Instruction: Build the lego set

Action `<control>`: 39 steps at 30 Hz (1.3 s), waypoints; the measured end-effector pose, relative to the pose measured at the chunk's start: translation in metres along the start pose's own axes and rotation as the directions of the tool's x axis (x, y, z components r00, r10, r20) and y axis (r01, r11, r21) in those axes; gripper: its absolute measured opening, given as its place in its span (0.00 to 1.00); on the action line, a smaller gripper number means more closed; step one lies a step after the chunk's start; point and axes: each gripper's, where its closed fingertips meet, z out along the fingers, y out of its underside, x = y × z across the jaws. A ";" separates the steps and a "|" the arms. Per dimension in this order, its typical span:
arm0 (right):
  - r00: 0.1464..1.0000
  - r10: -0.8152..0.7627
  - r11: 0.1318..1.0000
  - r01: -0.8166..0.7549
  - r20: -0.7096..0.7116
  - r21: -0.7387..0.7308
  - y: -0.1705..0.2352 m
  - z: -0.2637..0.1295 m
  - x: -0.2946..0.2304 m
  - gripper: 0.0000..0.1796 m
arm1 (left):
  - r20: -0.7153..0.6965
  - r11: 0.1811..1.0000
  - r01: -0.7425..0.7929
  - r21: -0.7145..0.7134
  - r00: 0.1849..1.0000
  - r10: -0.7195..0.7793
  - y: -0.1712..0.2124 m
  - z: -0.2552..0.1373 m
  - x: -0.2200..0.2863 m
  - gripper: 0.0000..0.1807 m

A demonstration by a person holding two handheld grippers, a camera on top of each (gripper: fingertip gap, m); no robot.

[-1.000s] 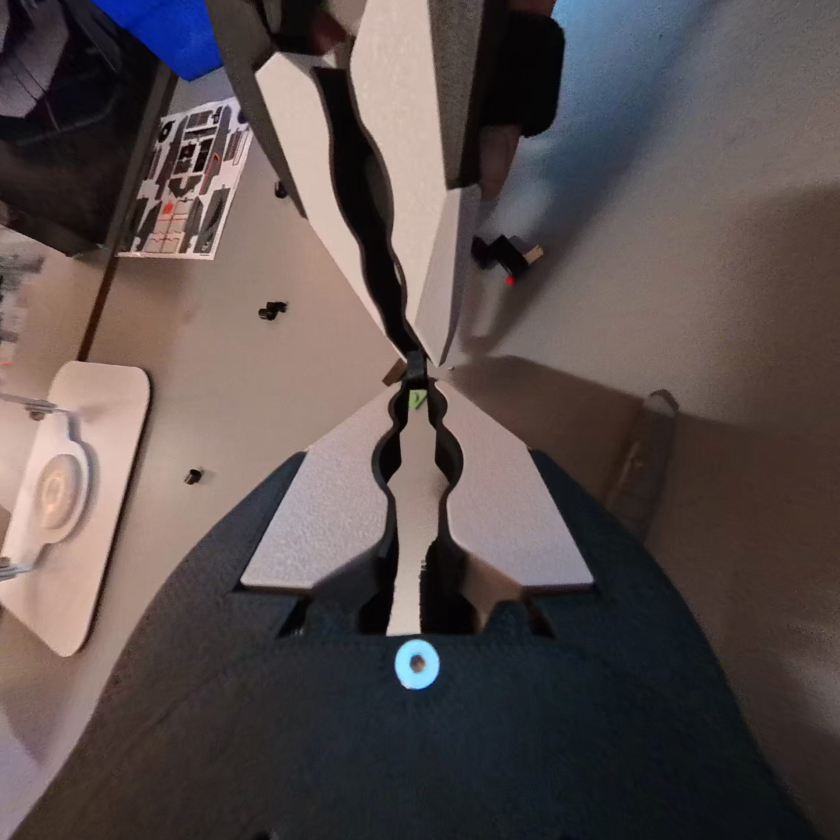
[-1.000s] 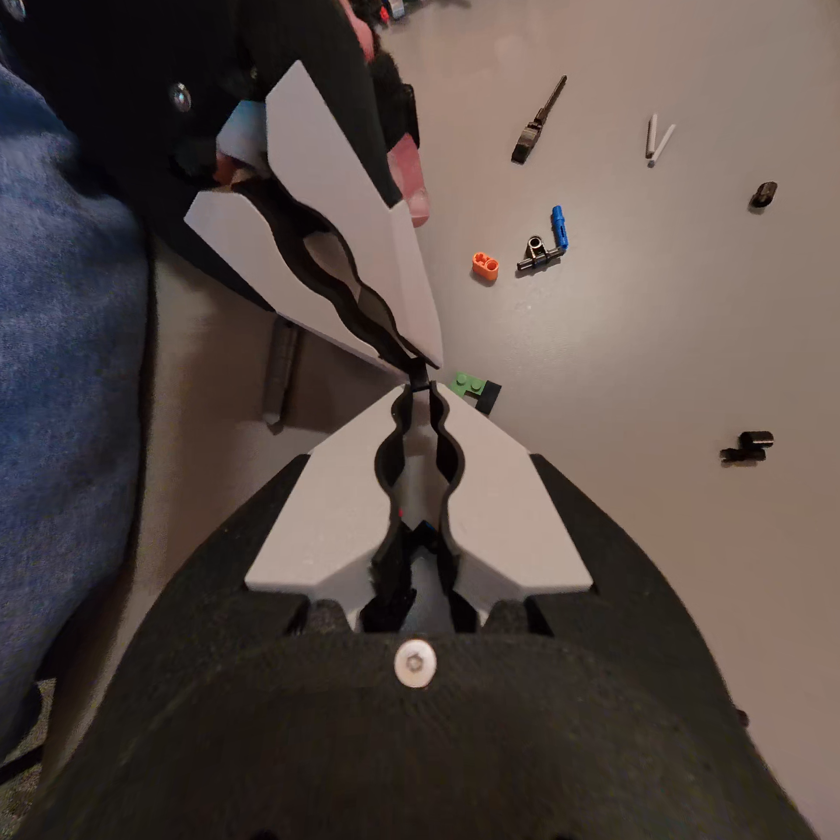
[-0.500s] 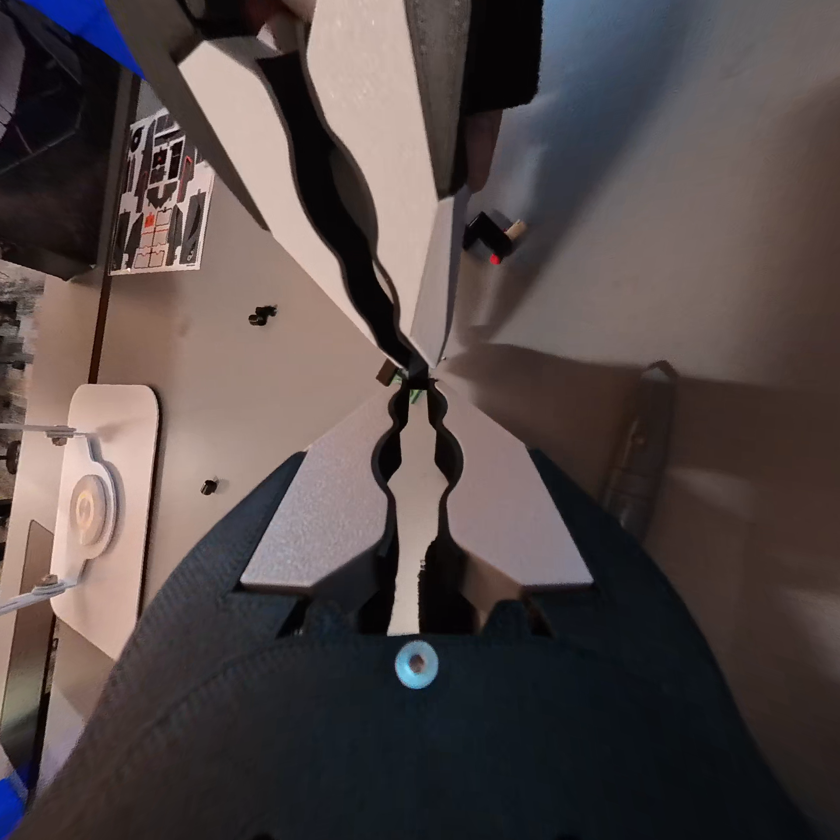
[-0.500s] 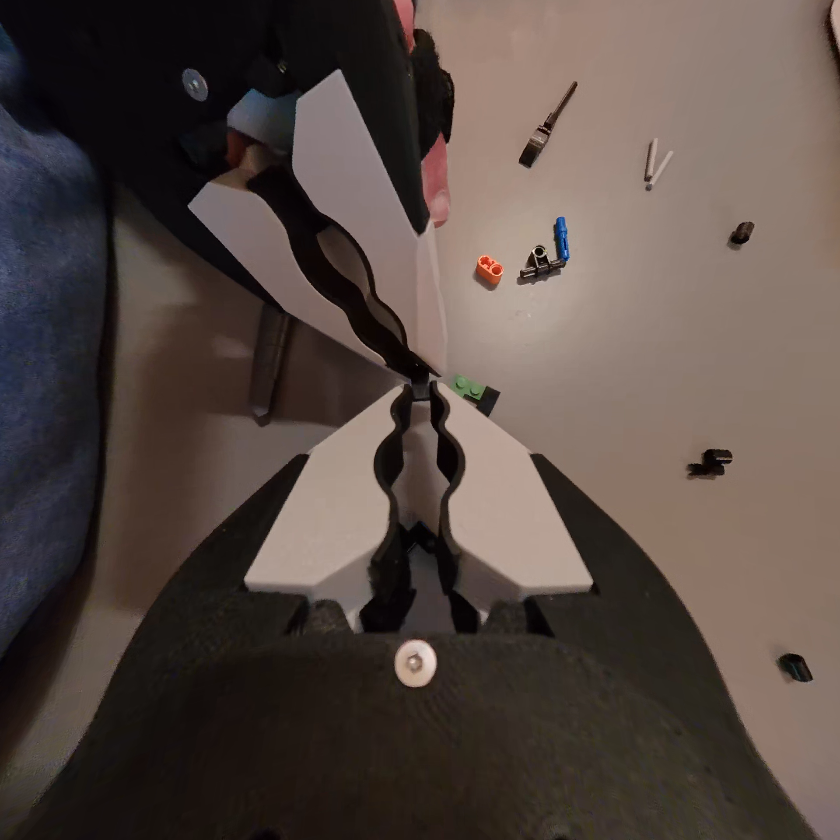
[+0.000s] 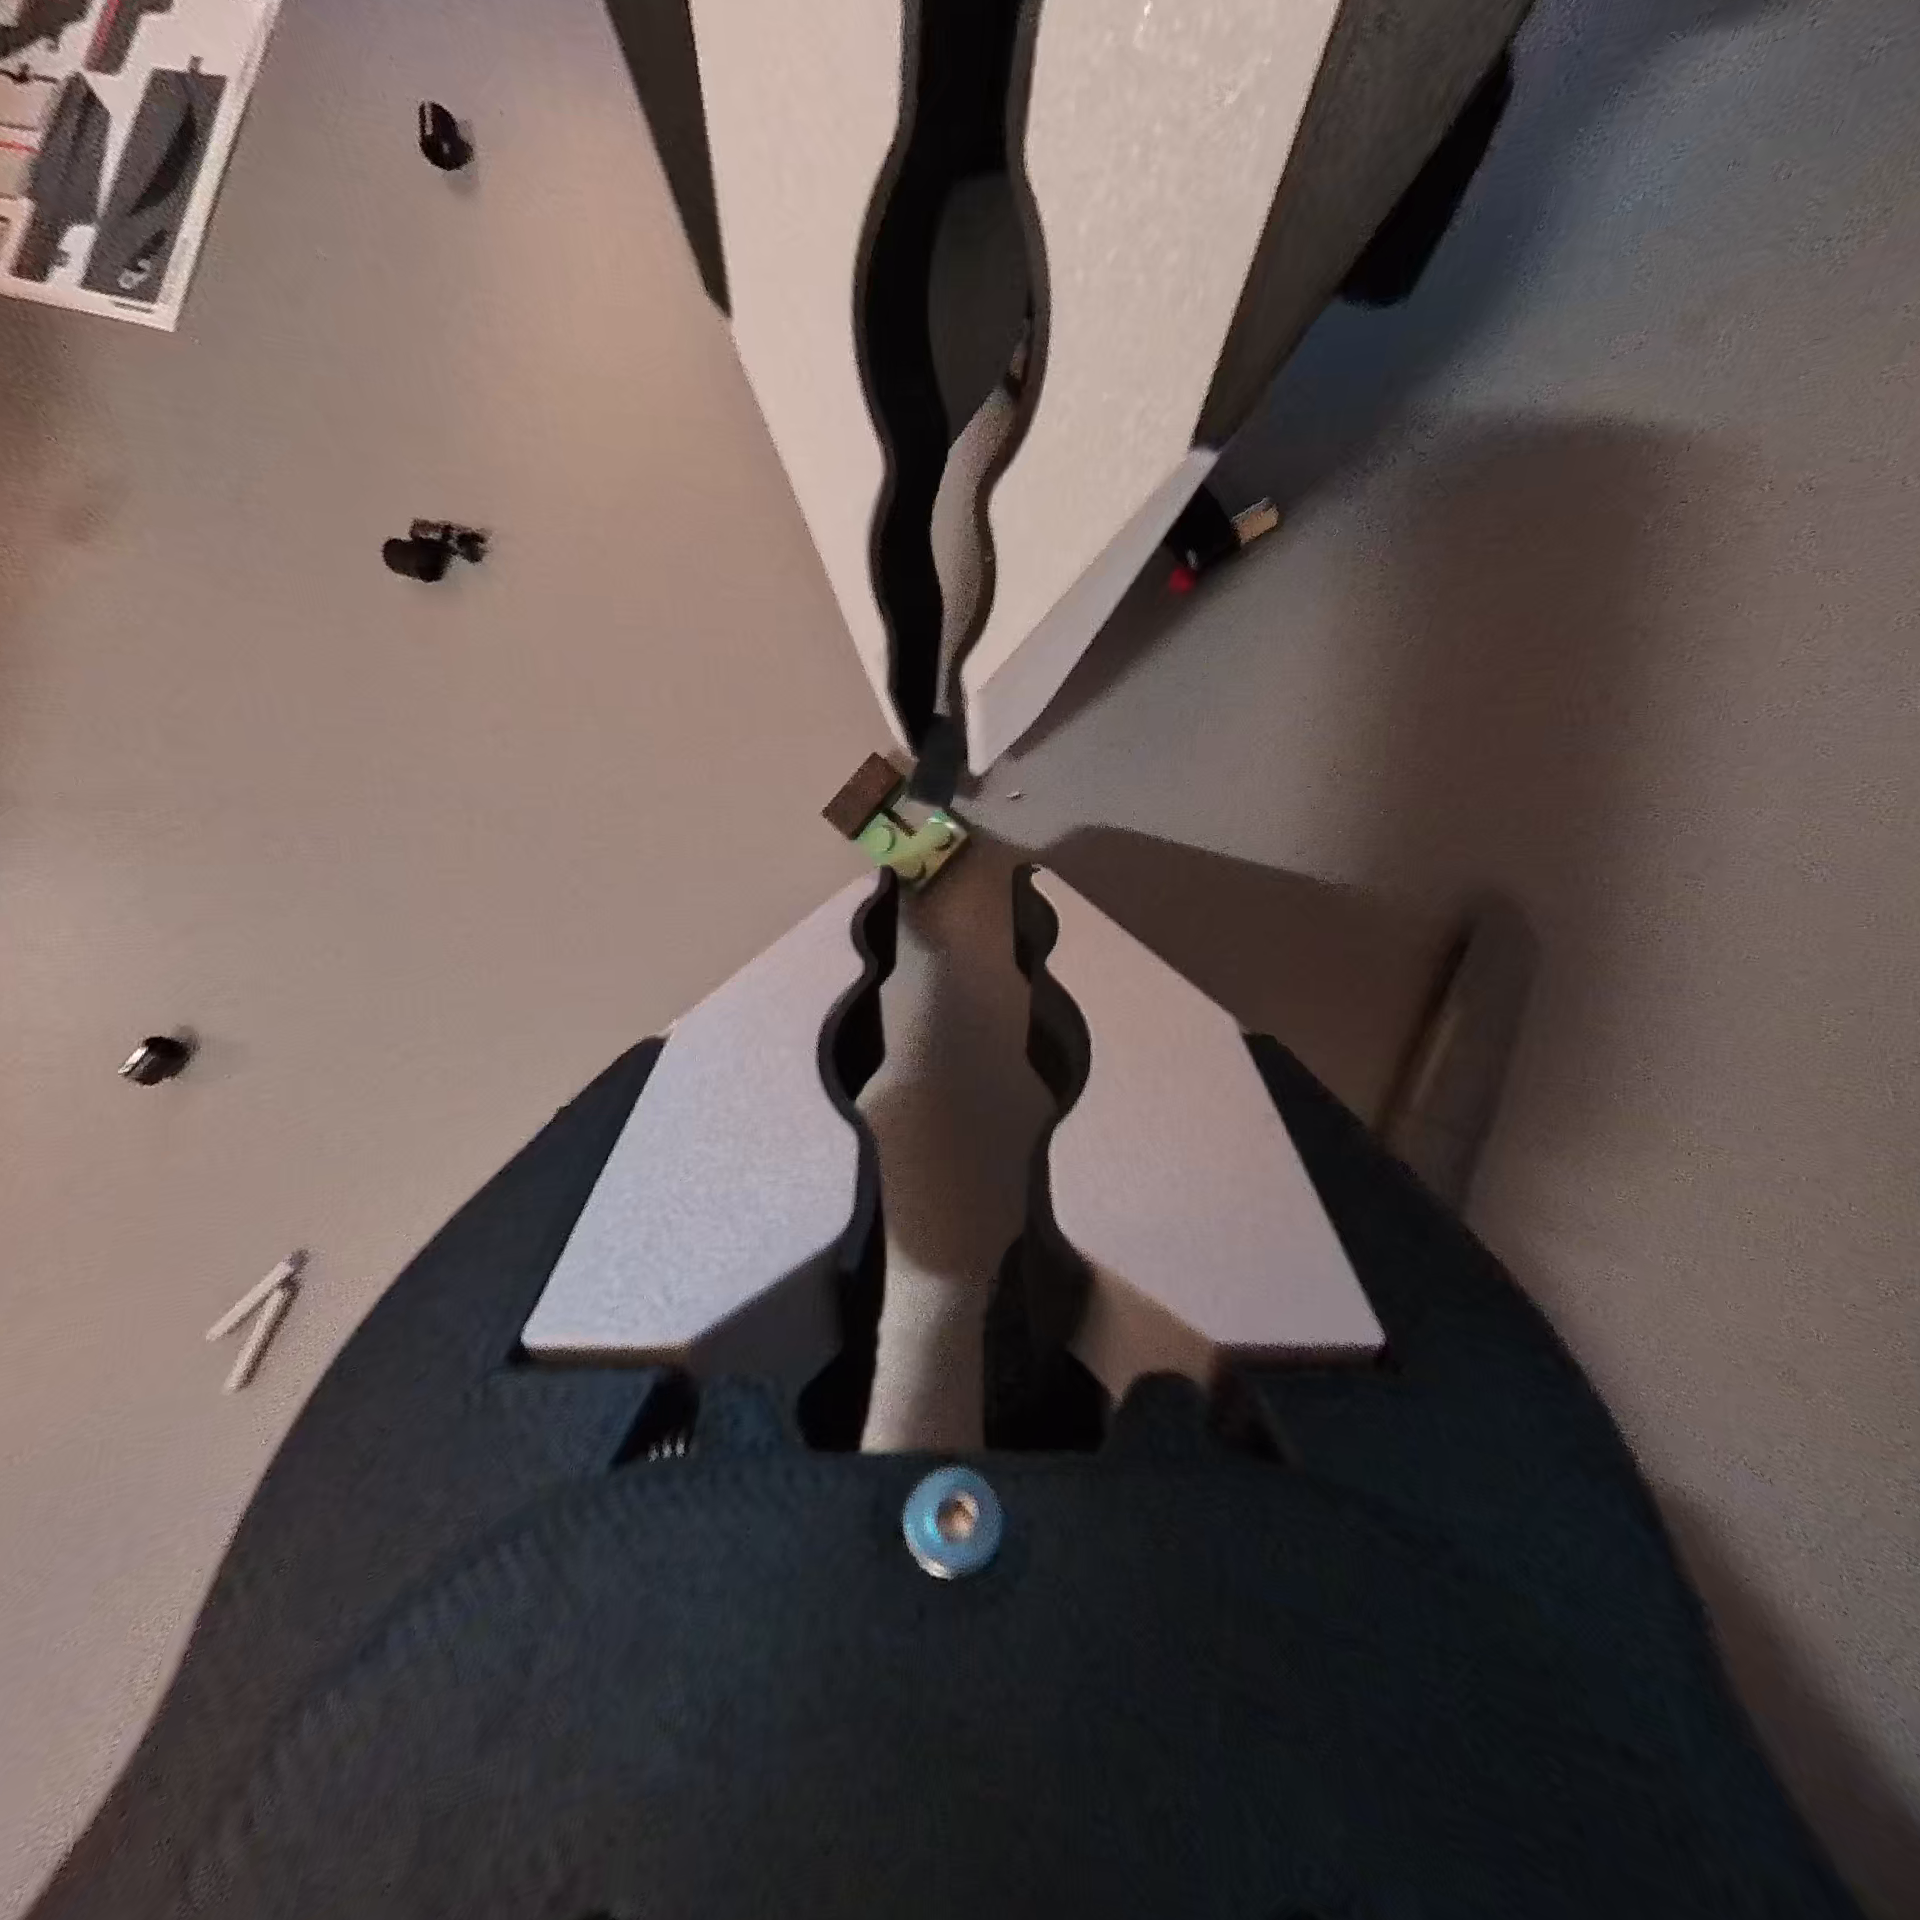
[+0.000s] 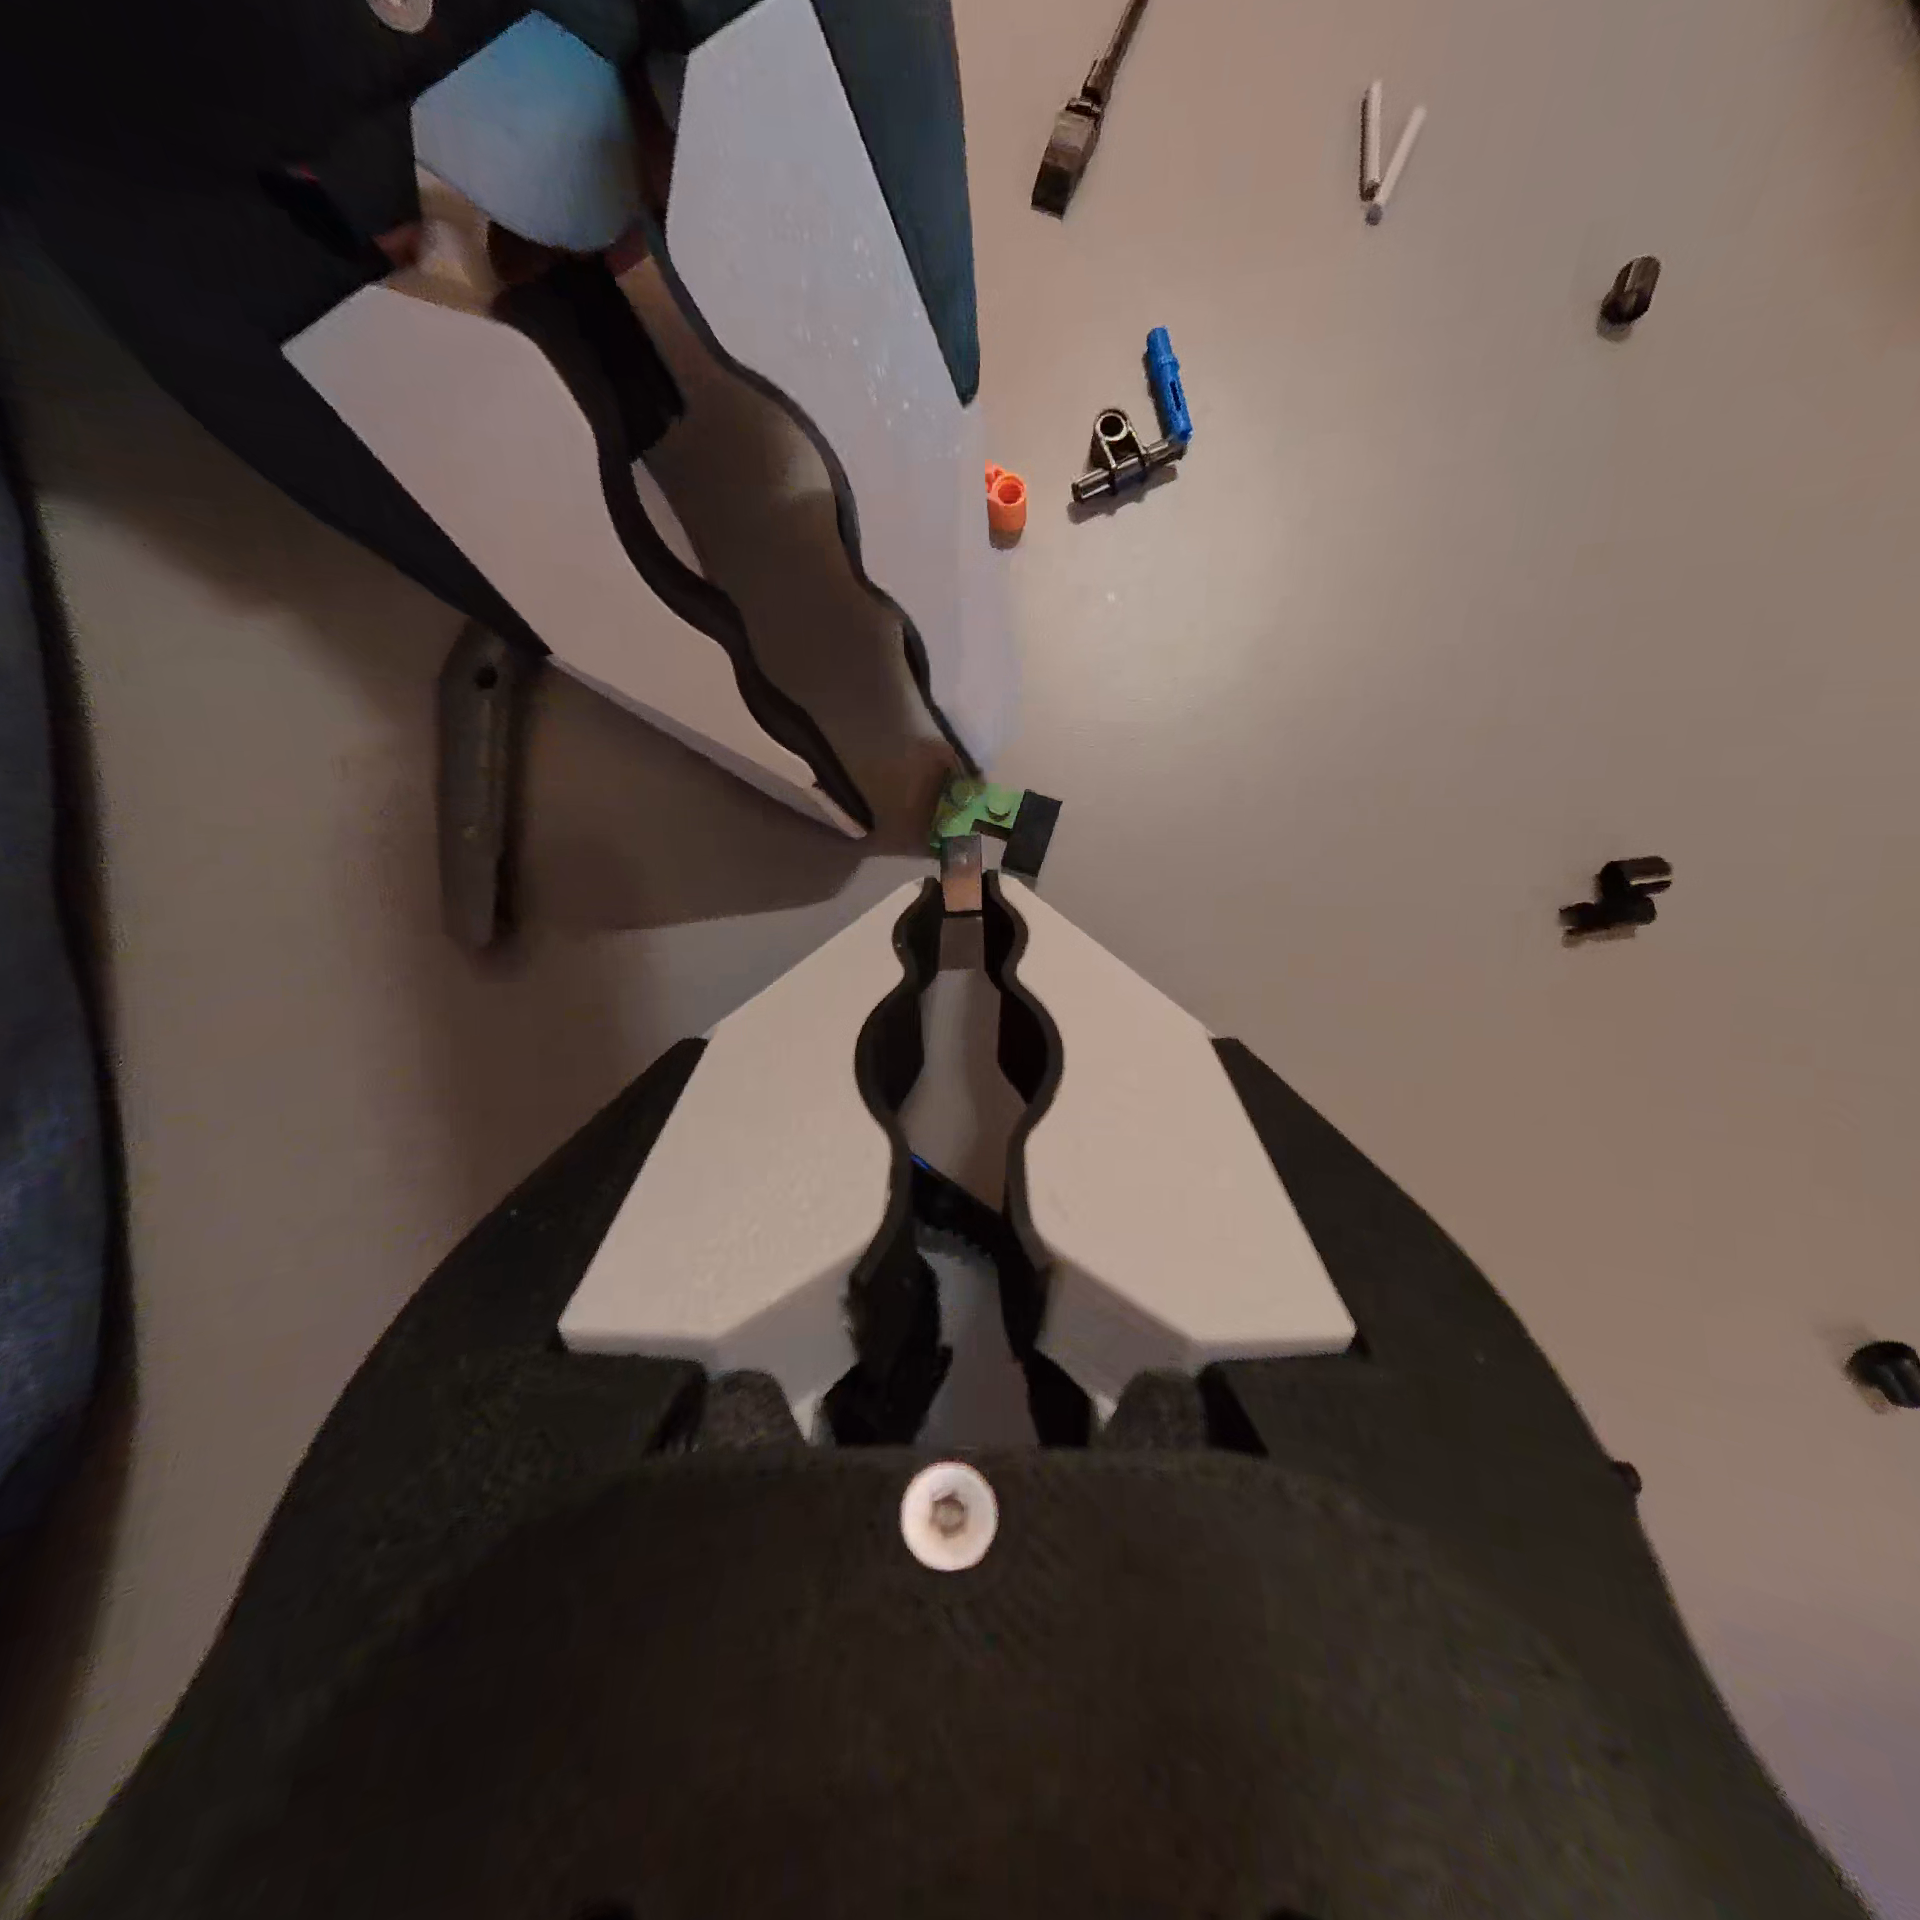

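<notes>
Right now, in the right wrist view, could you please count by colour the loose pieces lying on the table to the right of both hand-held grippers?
Orange plastic piece: 1
Blue plastic pin: 1
White thin rods: 2
Black plastic pieces: 5
Total: 9

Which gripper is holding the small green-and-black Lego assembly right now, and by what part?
The right gripper pinches the assembly's black piece at its fingertips; the green plate sticks out beyond. The left gripper is open, its fingertip beside the plate.
</notes>
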 end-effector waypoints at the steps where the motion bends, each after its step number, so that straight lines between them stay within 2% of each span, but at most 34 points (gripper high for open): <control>1: 1.000 0.009 1.000 -0.009 0.002 0.003 0.000 0.001 0.000 0.03 | -0.005 1.000 0.010 0.003 1.000 -0.010 -0.001 0.000 0.002 0.11; 10: 1.000 0.024 1.000 -0.024 0.020 0.006 -0.001 0.003 -0.005 0.03 | -0.039 0.996 0.077 0.045 0.996 -0.075 -0.006 0.001 0.015 0.14; 13: 1.000 0.019 1.000 -0.019 0.024 -0.009 0.000 0.004 -0.004 0.03 | 0.001 0.997 0.062 0.044 0.998 -0.062 -0.003 0.000 0.012 0.14; 26: 0.999 0.032 0.999 -0.031 0.028 -0.041 -0.001 0.008 -0.007 0.03 | -0.025 0.996 0.073 0.055 0.997 -0.072 -0.004 0.000 0.015 0.13; 35: 0.999 0.025 0.999 -0.023 0.040 -0.044 -0.001 0.009 -0.006 0.03 | 0.046 0.994 -0.046 0.098 0.998 0.041 -0.014 -0.009 0.012 0.15; 39: 0.999 0.028 0.999 -0.026 0.042 -0.038 0.000 0.009 -0.006 0.03 | 0.039 0.990 -0.128 0.061 0.991 0.125 -0.011 -0.002 0.017 0.14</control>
